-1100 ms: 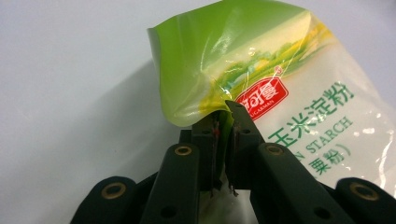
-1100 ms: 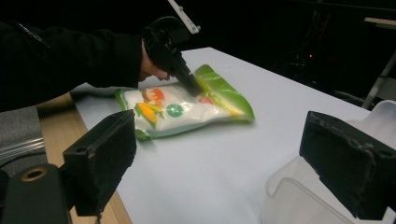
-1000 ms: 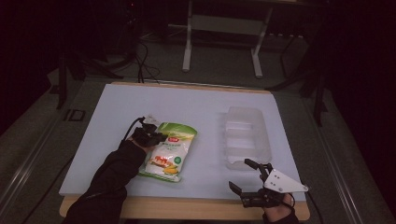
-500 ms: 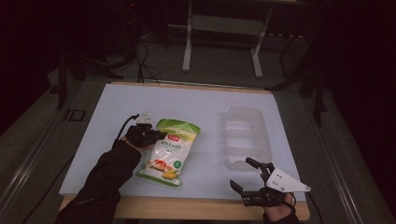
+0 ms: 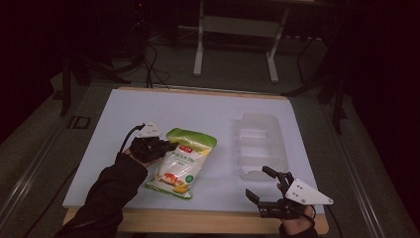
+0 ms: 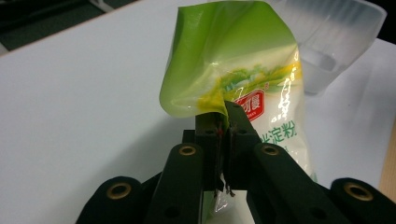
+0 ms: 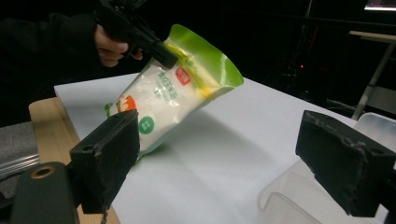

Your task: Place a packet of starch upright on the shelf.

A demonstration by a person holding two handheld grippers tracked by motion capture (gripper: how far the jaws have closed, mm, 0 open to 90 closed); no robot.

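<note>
A green and white food pouch [image 5: 182, 161] with red print hangs tilted over the white table top [image 5: 198, 114], its upper edge raised and its lower end near the front edge. My left gripper [image 5: 168, 147] is shut on the pouch's left upper edge; in the left gripper view the pouch [image 6: 252, 88] rises from between the closed black jaws of my left gripper [image 6: 224, 126]. My right gripper [image 5: 260, 182] stands open near the front right corner with nothing between its fingers. In the right gripper view, the pouch [image 7: 182, 93] is pinched by the left gripper [image 7: 166, 55] in a hand.
A clear plastic container [image 5: 260, 144] with compartments lies on the right of the table, just beyond my right gripper; its rim [image 7: 289, 186] is close under the right jaw. The wooden table edge [image 5: 198, 220] runs along the front. Dark stands and cables lie behind the table.
My left gripper has lifted the pouch's upper edge and drawn it up and slightly left, so the pouch now tilts off the table. The right gripper has stayed in place.
</note>
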